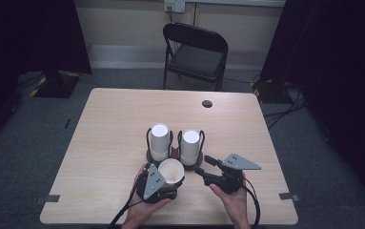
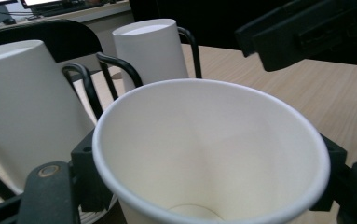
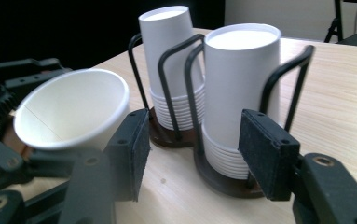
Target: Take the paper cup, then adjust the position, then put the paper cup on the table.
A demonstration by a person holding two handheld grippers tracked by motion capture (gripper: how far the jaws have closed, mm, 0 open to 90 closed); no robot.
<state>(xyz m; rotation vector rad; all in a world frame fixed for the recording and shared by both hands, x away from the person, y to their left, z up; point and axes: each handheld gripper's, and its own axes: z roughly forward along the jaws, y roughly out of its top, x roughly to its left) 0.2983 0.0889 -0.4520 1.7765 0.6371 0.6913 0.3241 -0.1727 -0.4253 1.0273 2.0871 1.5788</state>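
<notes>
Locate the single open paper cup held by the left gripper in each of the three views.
High view: the open paper cup sits low centre, mouth up, between the left gripper's jaws.
Left gripper view: the cup takes up the centre and bottom, seen from above its rim.
Right gripper view: it lies at mid left, mouth tilted toward the camera.
Shared landmark: the two stacks of upturned cups in black wire holders.

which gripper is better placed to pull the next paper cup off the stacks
Right. The right gripper is open and empty, facing the nearer cup stack. The left gripper already holds a paper cup.
</notes>
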